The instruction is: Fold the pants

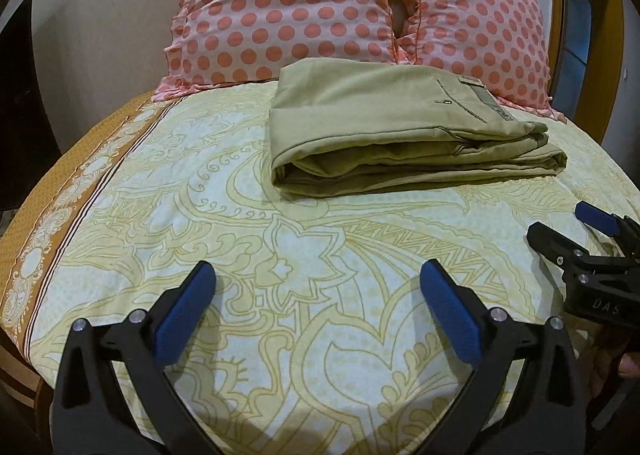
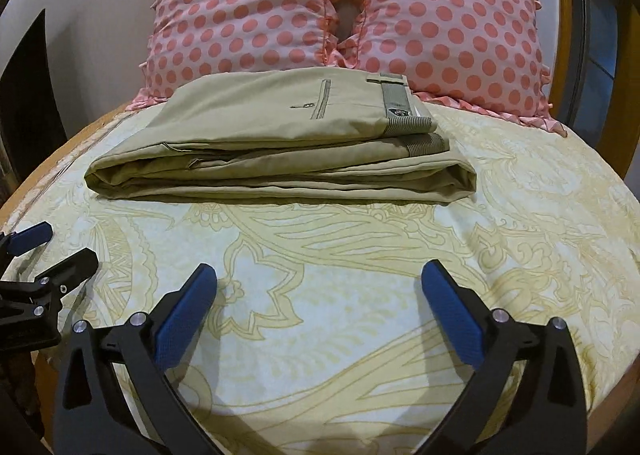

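Khaki pants (image 1: 400, 127) lie folded in a flat stack on the bed, waistband and back pocket on top; they also show in the right wrist view (image 2: 280, 159). My left gripper (image 1: 318, 275) is open and empty, hovering above the sheet well short of the pants. My right gripper (image 2: 320, 275) is open and empty too, also short of the stack. The right gripper appears at the right edge of the left wrist view (image 1: 560, 227), and the left gripper at the left edge of the right wrist view (image 2: 60, 247).
The bed has a pale sheet with a yellow floral print (image 1: 280, 255) and a brown border (image 1: 60, 215) on the left. Two pink polka-dot pillows (image 1: 288, 11) (image 2: 452, 23) stand against the headboard just behind the pants.
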